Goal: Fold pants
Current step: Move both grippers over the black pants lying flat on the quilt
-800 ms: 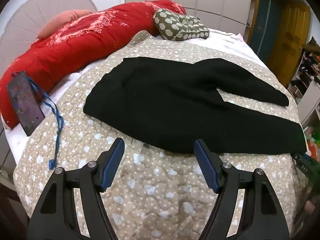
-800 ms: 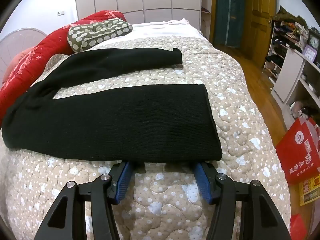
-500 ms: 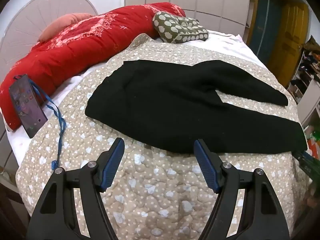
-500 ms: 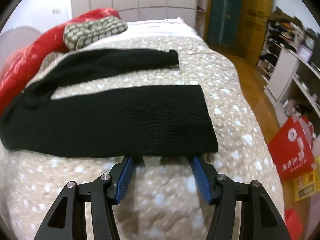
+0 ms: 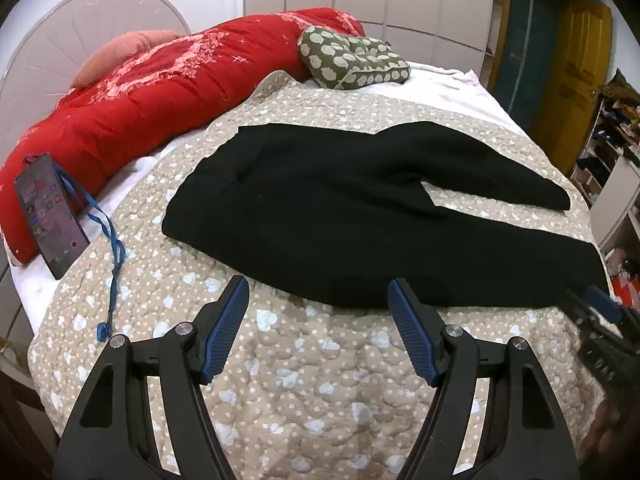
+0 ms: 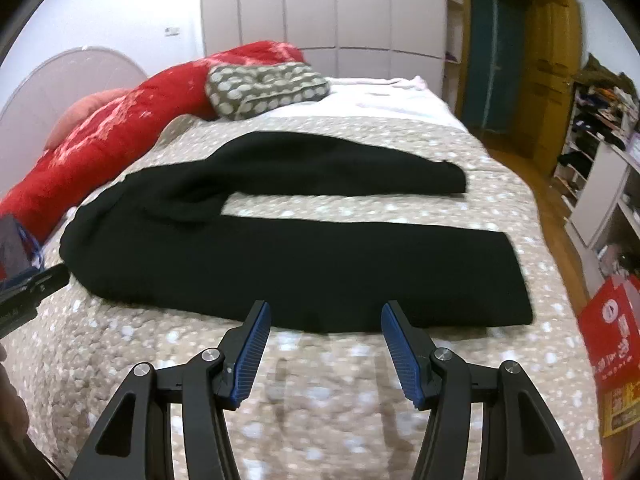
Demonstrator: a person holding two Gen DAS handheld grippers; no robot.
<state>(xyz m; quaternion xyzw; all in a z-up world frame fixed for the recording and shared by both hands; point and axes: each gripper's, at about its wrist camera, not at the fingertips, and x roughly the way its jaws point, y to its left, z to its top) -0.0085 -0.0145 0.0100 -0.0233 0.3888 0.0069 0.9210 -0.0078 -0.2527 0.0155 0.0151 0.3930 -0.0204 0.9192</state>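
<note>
Left wrist view: one pair of black pants (image 5: 340,208), spread flat on one beige dotted quilt (image 5: 320,380), two legs forking toward the right. One left gripper (image 5: 318,300), jaws wide apart with nothing between them, tips over bare quilt just short of the near edge of the pants. One red comforter (image 5: 152,92) along the far left, one pink pillow (image 5: 120,52) behind it, one green spotted cushion (image 5: 352,60). One phone (image 5: 48,216) leaning on the comforter, one blue lanyard (image 5: 112,248) trailing from it. Right edge: part of the right gripper (blurred, state unreadable here).

Right wrist view: the same pants (image 6: 300,256), waist to the left, two leg ends to the right. One right gripper (image 6: 325,316), jaws apart and empty, tips at the hem of the near leg, not touching. One red bag (image 6: 612,328) on the floor.
</note>
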